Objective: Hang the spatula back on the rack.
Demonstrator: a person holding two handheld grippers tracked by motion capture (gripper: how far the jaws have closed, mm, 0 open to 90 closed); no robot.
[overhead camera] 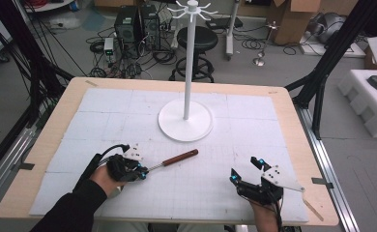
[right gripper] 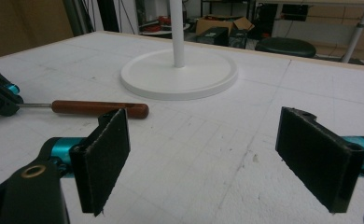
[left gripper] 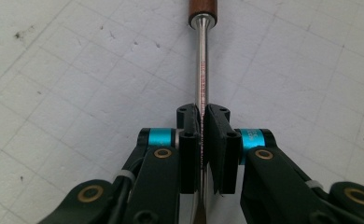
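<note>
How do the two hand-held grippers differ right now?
The left gripper has its fingers shut on the metal shaft of a wooden-handled tool; the right gripper has its fingers spread wide, with nothing between them. The left points toward the white stand, the right rests apart. Both sit low over the white mat.

A lab: gridded test table (overhead camera: 254, 193), computer towers (overhead camera: 137, 26), tangled floor cables (overhead camera: 128, 63), cardboard boxes (overhead camera: 293, 19).

A slim tool (overhead camera: 177, 158) with a reddish-brown wooden handle and a thin steel shaft lay flat on the white gridded mat. Its handle pointed toward the white stand's round base.
</note>
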